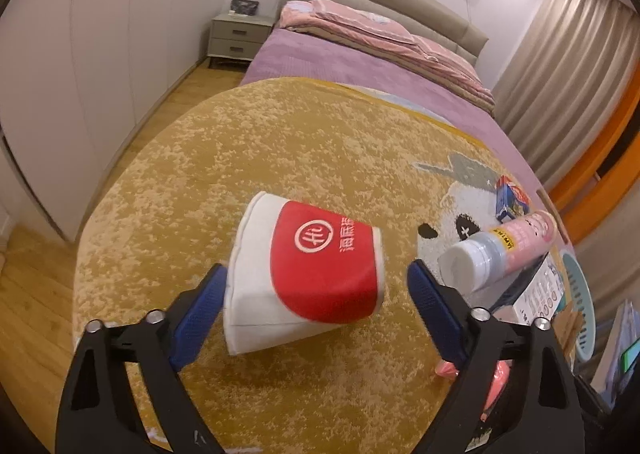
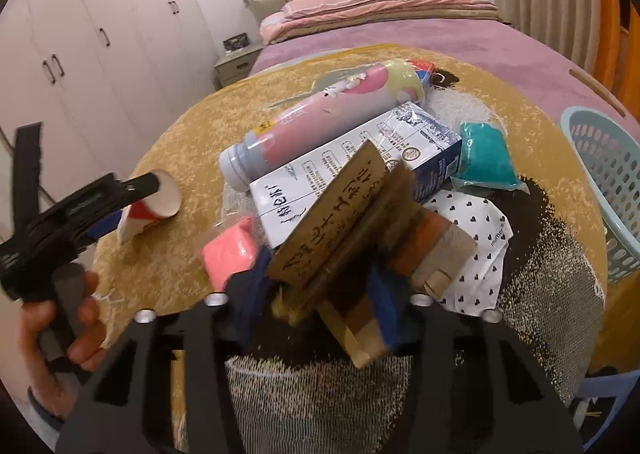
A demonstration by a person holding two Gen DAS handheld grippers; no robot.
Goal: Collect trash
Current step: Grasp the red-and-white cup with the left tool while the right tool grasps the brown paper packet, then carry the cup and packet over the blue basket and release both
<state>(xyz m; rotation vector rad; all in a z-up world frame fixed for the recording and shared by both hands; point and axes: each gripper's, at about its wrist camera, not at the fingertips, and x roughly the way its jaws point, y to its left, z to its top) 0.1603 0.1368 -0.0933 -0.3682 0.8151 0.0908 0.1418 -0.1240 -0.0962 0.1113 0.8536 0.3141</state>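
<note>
A crushed red-and-white paper cup (image 1: 312, 274) lies on its side on the round yellow rug (image 1: 280, 142). My left gripper (image 1: 316, 286) is open, its blue pads on either side of the cup; the cup and the left gripper (image 2: 120, 210) also show in the right wrist view. My right gripper (image 2: 320, 294) is shut on a brown cardboard box (image 2: 352, 214) with printed writing, held above a pile of trash. The pile holds a pink bottle (image 2: 320, 122), a blue-and-white carton (image 2: 360, 158), a pink packet (image 2: 228, 250), a teal packet (image 2: 484, 158) and a heart-print wrapper (image 2: 476, 230).
A light blue plastic basket (image 2: 600, 182) stands at the rug's right edge. A bed (image 1: 340, 66) with purple sheet lies behind the rug. White wardrobes (image 1: 80, 54) line the left wall. A nightstand (image 1: 238, 34) stands by the bed. Curtains (image 1: 568, 74) hang at right.
</note>
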